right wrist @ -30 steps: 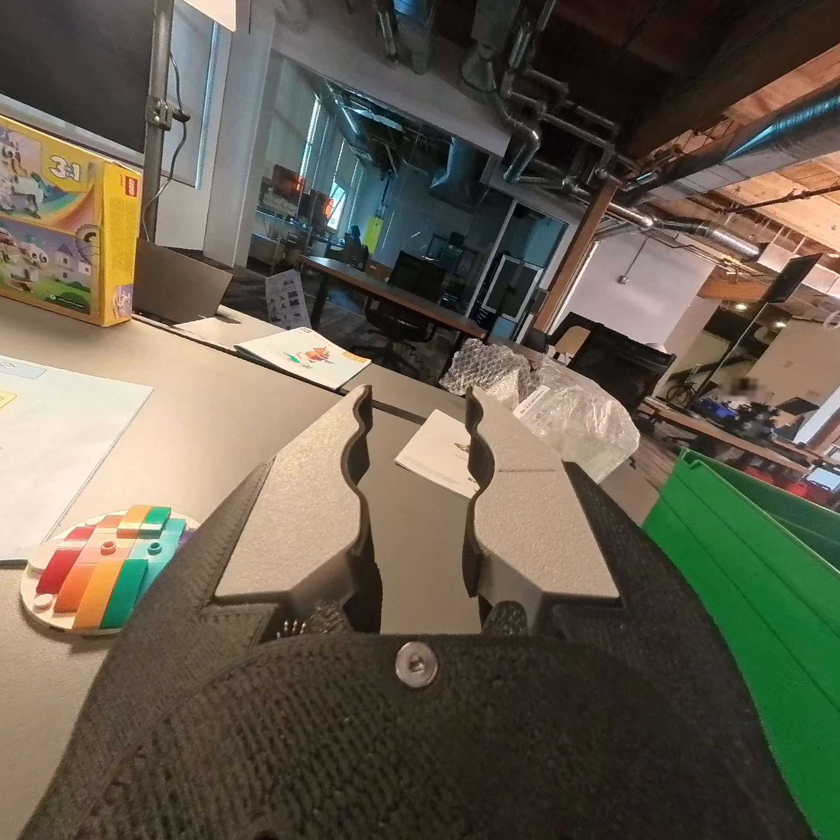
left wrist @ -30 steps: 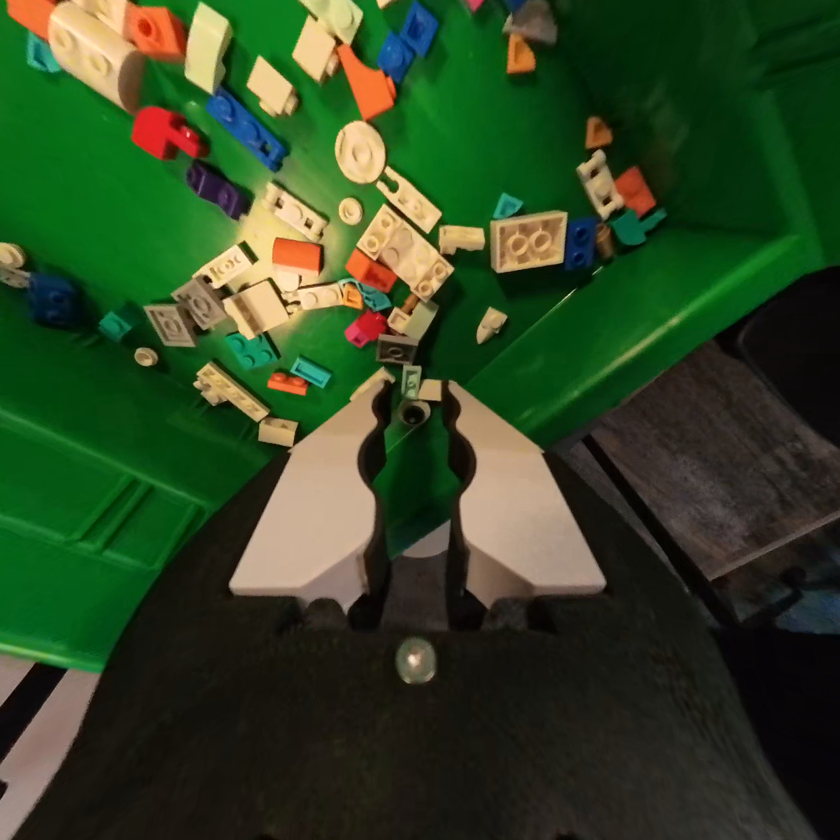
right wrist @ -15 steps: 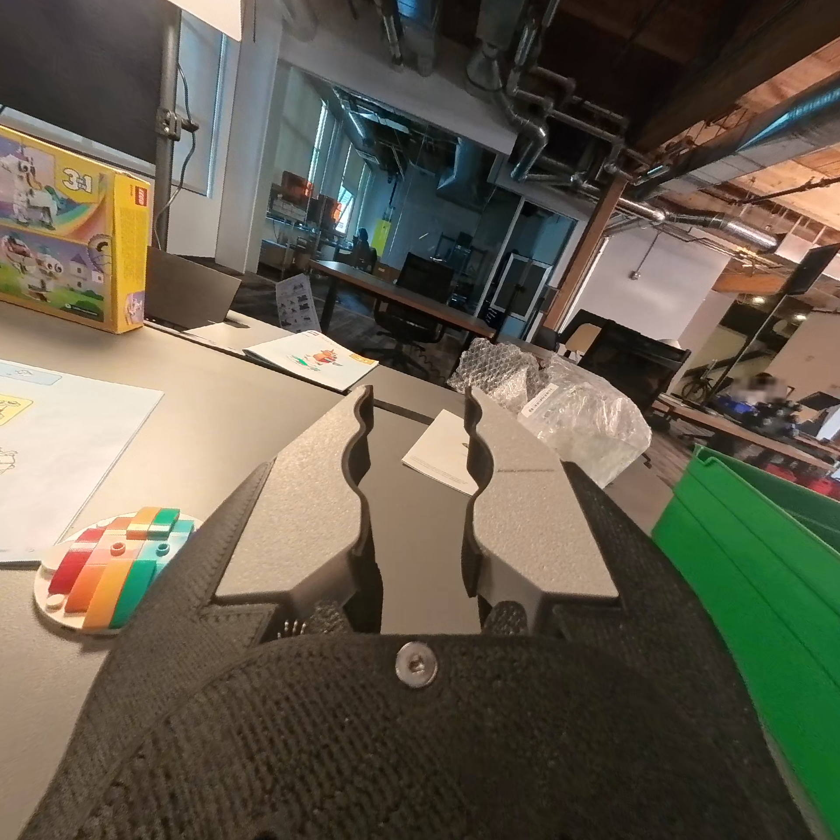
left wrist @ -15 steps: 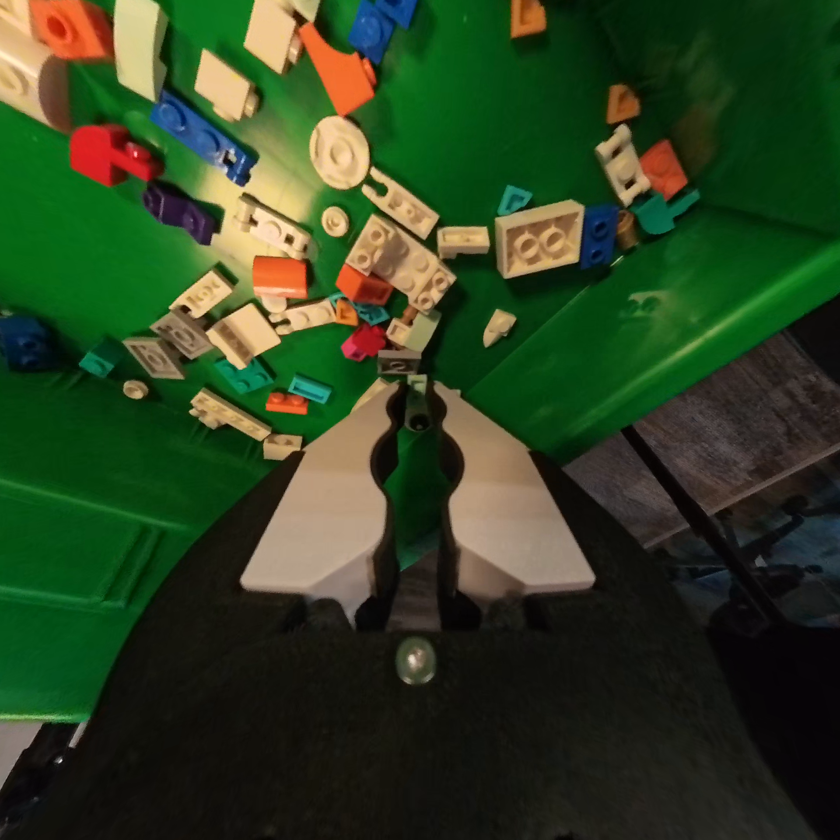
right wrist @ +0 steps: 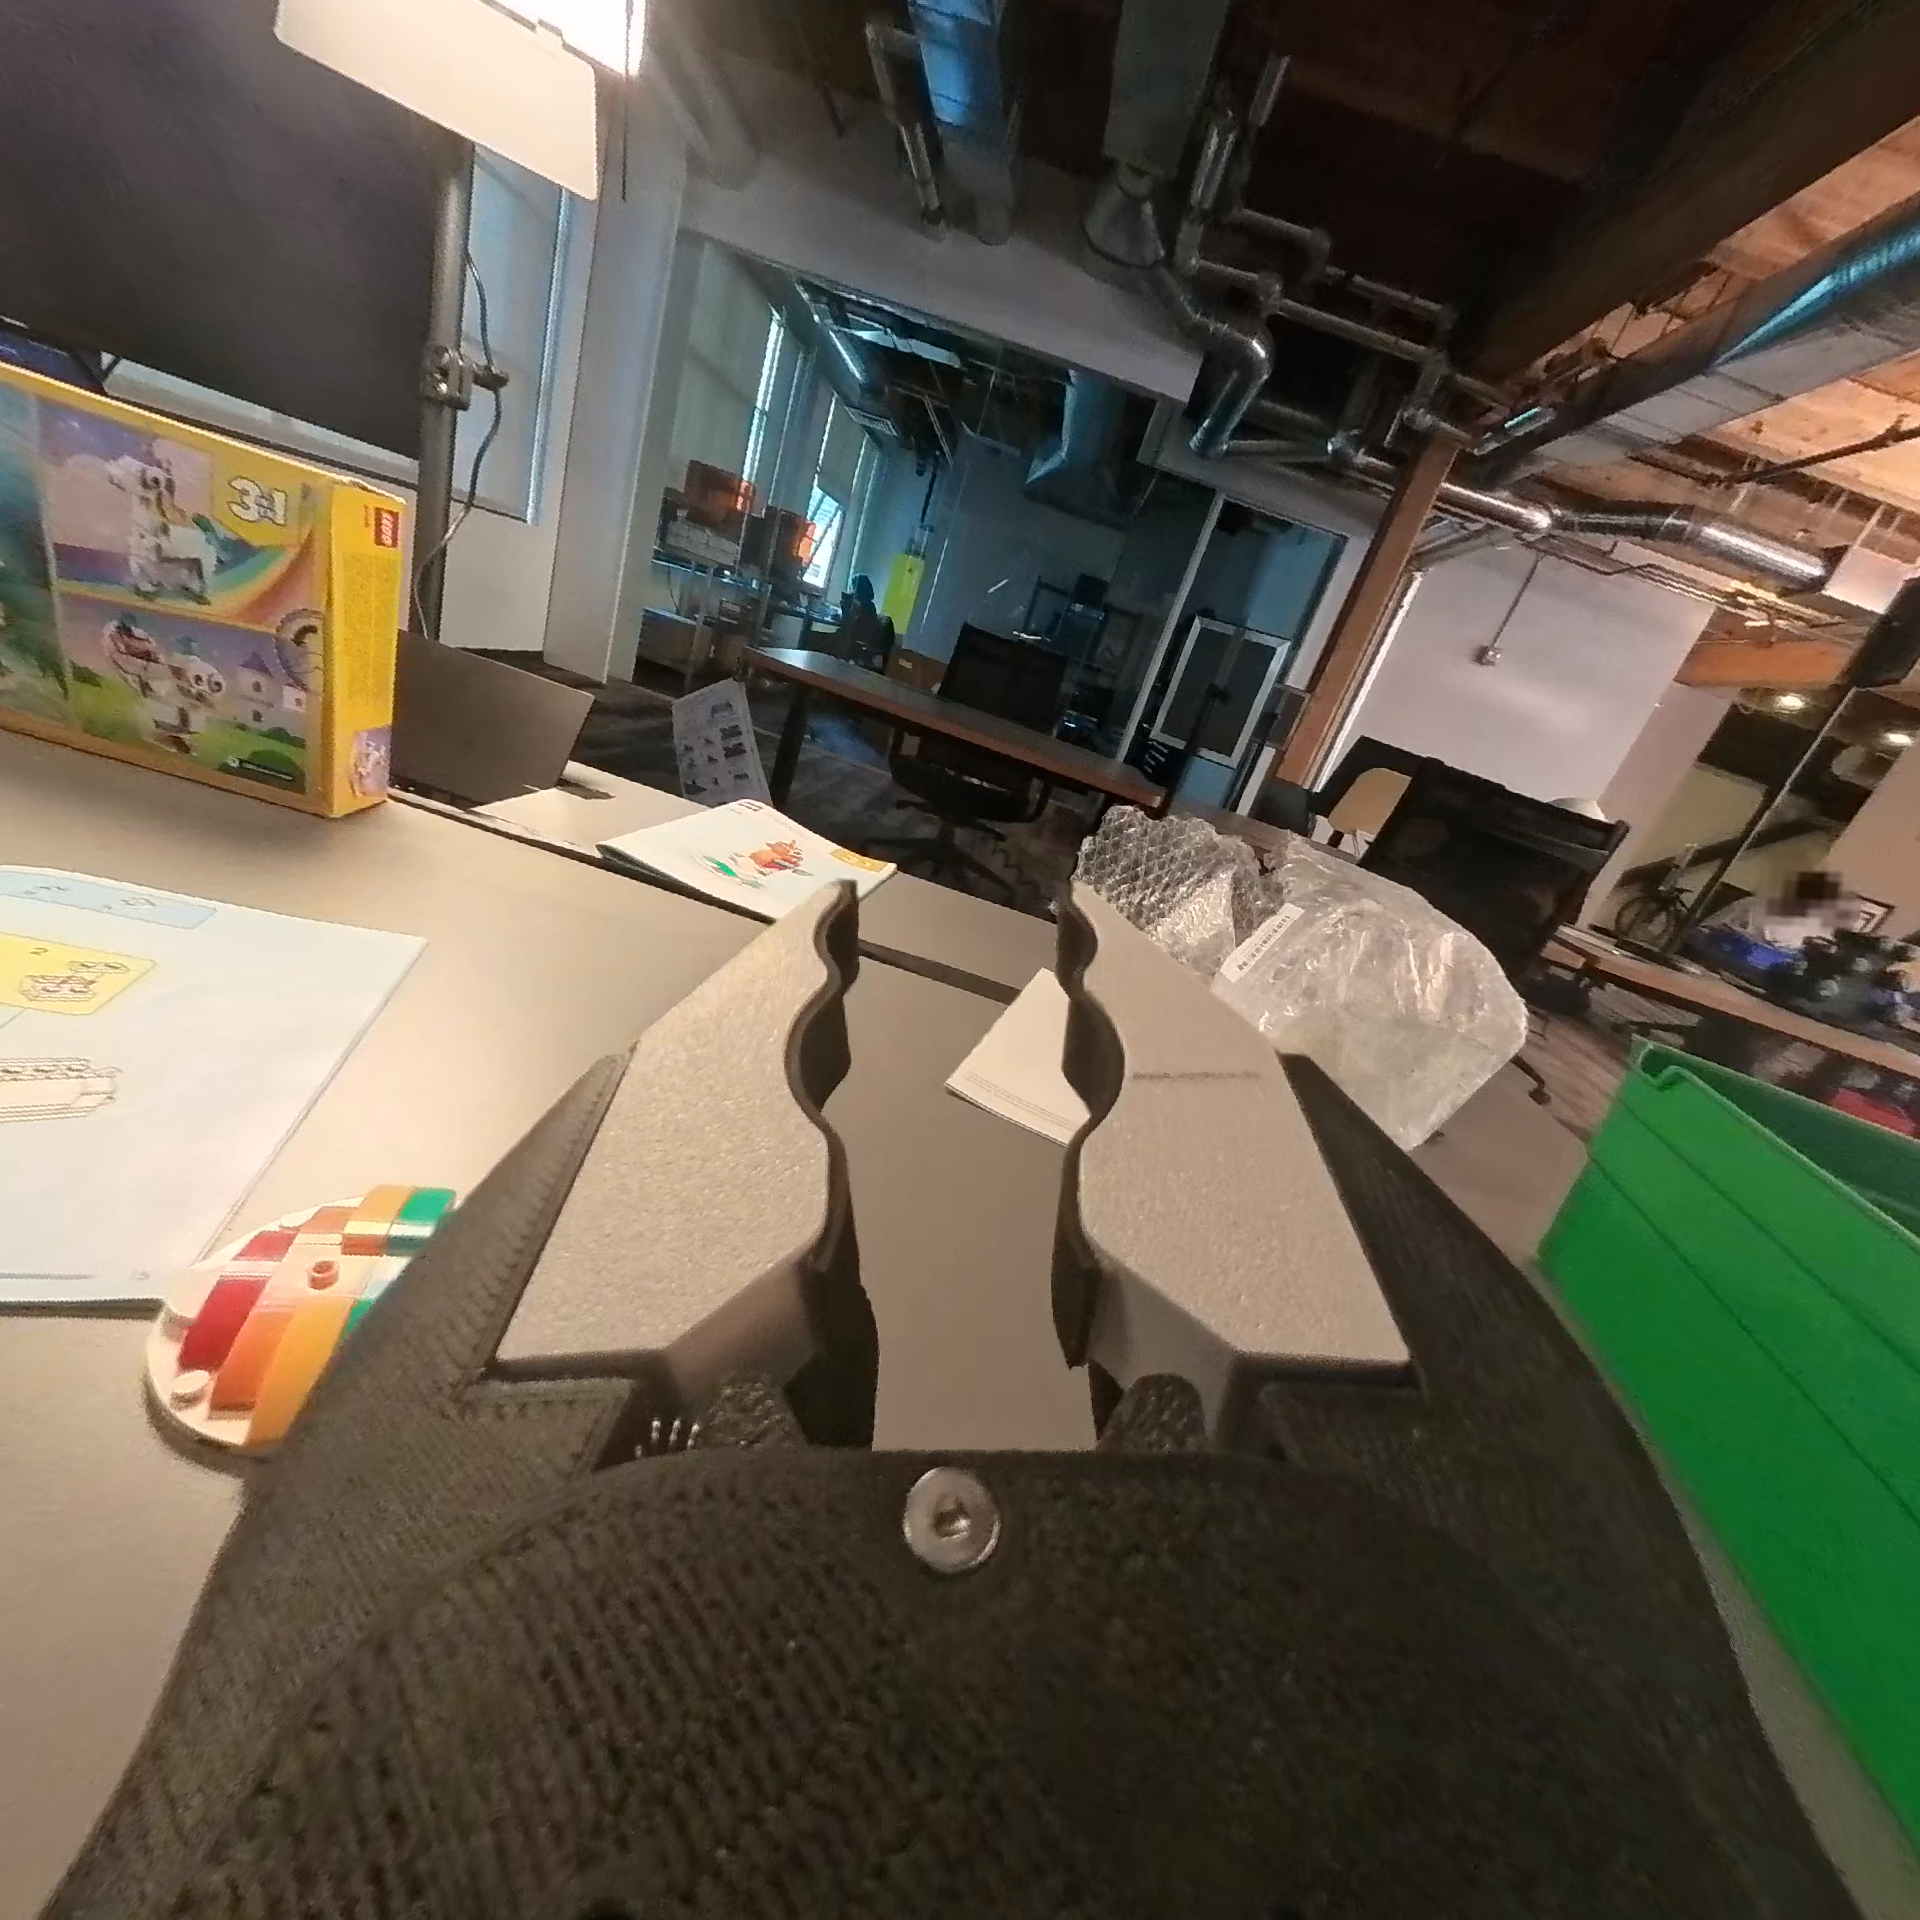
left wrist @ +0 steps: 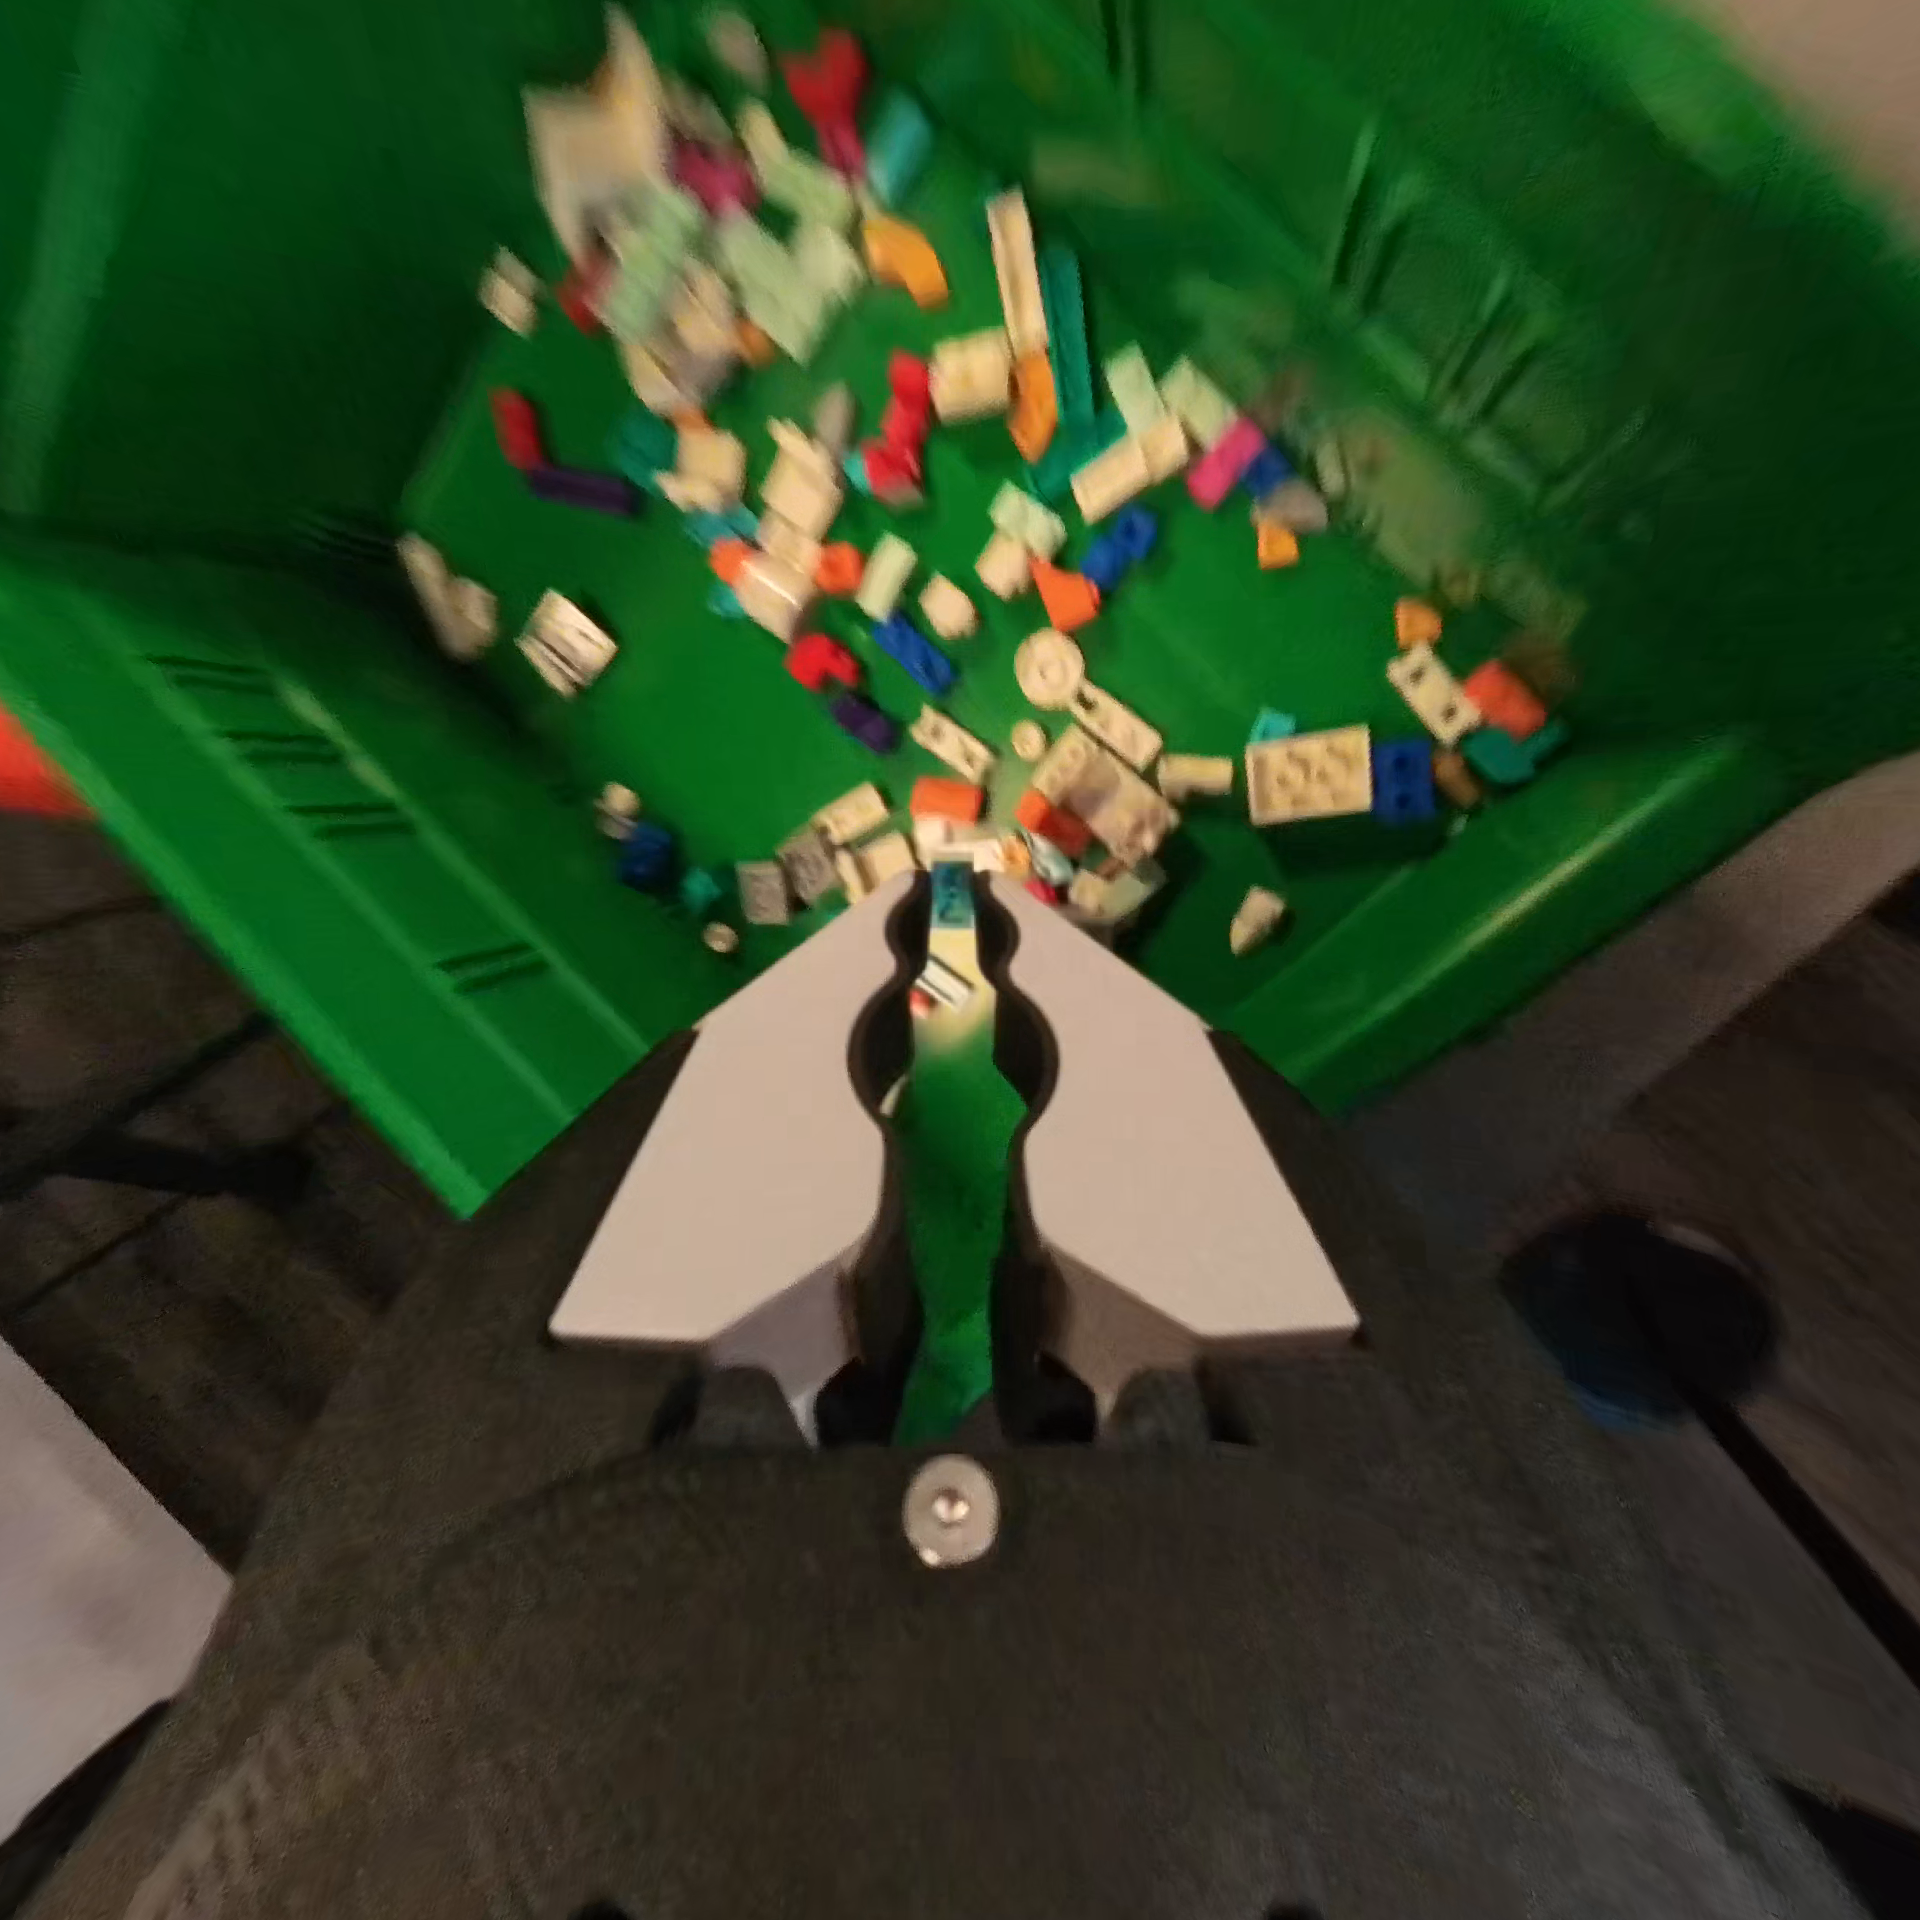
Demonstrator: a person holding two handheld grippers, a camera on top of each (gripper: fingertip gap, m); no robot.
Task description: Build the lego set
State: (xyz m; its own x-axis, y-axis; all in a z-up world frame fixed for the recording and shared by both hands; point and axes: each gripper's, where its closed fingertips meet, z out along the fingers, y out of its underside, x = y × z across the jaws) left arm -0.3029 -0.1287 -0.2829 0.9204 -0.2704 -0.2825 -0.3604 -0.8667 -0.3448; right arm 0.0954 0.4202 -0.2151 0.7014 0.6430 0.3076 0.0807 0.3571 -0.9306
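My left gripper is shut on a small teal and pale lego piece and holds it above the near corner of the green bin. The left wrist view is blurred. Many loose bricks of several colours lie on the bin floor, among them a cream plate. My right gripper is open and empty, low over the grey table. A round white plate with a rainbow build lies to its left.
An open instruction sheet, a yellow lego box and a booklet lie on the table's left and far side. A white paper and a bubble-wrap bag are ahead. The green bin's wall stands at the right. The grippers' ends are close to 70 cm from one another. It is some 8 cm from my left tips to the cream plate.
My left gripper closed on the small piece and pulled up and back out of the bin, so more of the bin shows. My right gripper shifted slightly left, still open.
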